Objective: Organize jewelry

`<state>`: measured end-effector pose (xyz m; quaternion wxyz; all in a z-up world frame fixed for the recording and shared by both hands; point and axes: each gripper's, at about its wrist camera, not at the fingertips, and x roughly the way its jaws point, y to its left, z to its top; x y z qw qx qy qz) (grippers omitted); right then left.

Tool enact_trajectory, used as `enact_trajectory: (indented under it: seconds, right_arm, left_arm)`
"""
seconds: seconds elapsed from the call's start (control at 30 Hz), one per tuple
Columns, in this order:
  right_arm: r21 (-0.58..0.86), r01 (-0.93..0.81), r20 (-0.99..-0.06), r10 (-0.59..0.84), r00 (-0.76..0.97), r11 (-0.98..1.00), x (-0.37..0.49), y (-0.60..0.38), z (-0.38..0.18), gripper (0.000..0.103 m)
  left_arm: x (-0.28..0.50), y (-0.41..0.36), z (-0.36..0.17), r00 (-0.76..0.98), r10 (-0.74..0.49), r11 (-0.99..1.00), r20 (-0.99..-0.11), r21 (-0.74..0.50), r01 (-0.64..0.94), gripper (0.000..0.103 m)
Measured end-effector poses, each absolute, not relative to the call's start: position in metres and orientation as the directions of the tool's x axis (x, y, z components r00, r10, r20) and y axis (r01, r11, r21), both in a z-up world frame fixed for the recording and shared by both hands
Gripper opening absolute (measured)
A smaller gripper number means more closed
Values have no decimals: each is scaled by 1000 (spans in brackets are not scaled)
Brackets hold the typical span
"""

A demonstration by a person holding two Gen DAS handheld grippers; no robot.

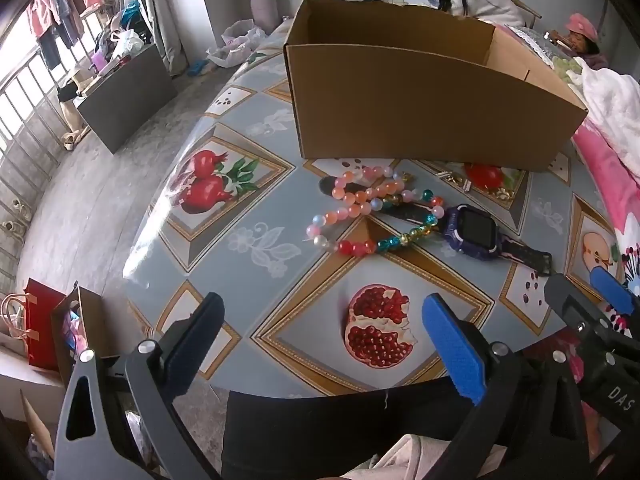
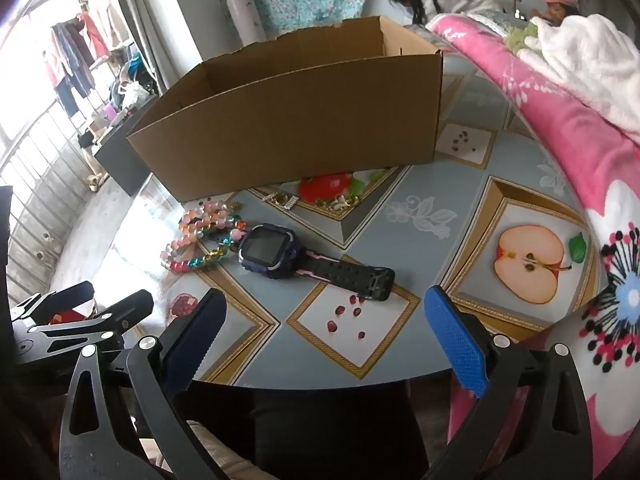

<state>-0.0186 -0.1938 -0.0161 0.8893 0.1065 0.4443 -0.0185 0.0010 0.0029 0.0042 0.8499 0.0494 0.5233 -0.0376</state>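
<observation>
A bead necklace [image 1: 360, 212] of pink, orange and glittery beads lies on the fruit-print table [image 1: 256, 208], partly over the strap of a purple smartwatch [image 1: 472, 232]. Small gold and rhinestone pieces [image 1: 460, 182] lie just in front of an open cardboard box [image 1: 420, 112]. My left gripper [image 1: 324, 344] is open and empty, hovering at the table's near edge. My right gripper [image 2: 326, 332] is open and empty, near the edge, short of the watch [image 2: 272, 252]. The beads [image 2: 204, 236], small pieces [image 2: 288, 200] and box [image 2: 288, 120] also show in the right wrist view.
A pink floral blanket [image 2: 560, 140] with a white fleece lies along the table's right side. Two people sit behind the box. Left of the table are bare floor, a grey cabinet [image 1: 124, 96] and paper bags [image 1: 52, 332].
</observation>
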Motion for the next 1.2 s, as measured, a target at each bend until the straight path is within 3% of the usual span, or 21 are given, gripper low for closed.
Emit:
enact_trajectory:
  seconds: [1.2]
  right_arm:
    - [179, 126, -790, 66, 610, 976, -24, -195, -17, 95]
  left_arm:
    - [-2, 4, 3, 457, -10, 993, -890, 44, 109, 97]
